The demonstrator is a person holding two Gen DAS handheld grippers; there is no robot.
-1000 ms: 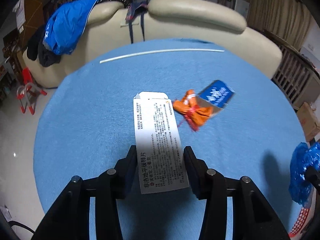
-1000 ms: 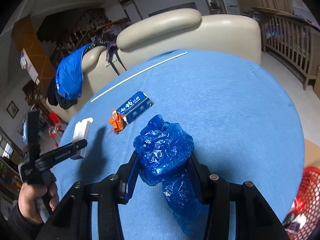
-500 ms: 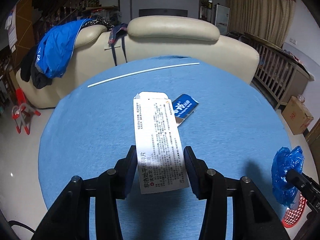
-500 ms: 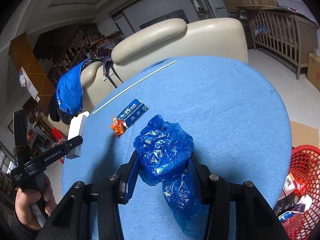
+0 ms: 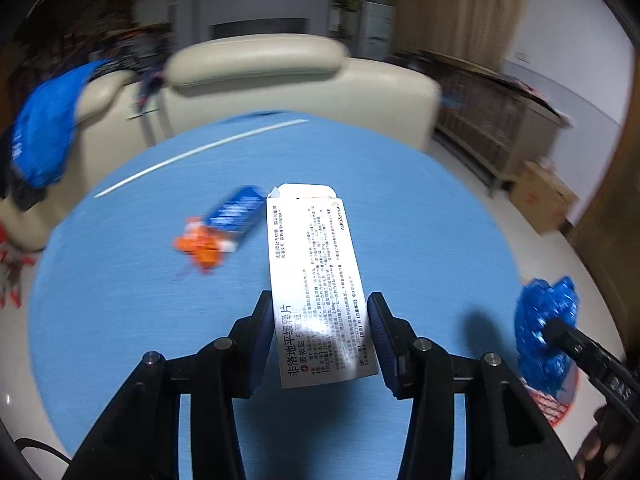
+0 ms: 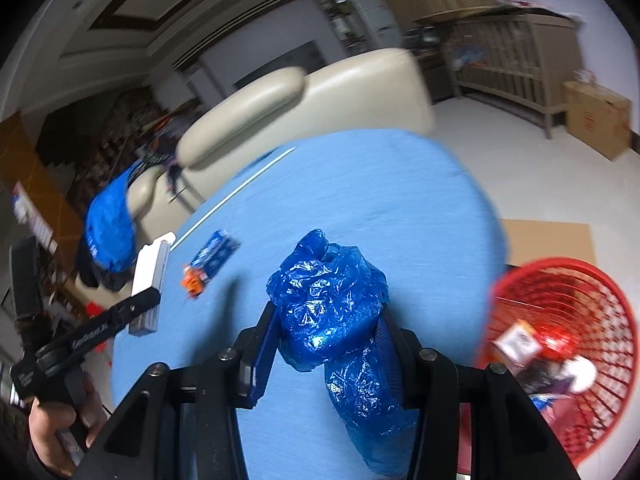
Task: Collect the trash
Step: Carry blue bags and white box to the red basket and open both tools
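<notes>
While a cream sofa (image 5: 260,76) backs it, the blue round table (image 5: 400,184) holds litter.

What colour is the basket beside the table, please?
Red; the right wrist view shows it best.

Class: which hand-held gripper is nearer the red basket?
Right. The right hand-held gripper is beside the red basket; the left hand-held gripper is across the table.
</notes>
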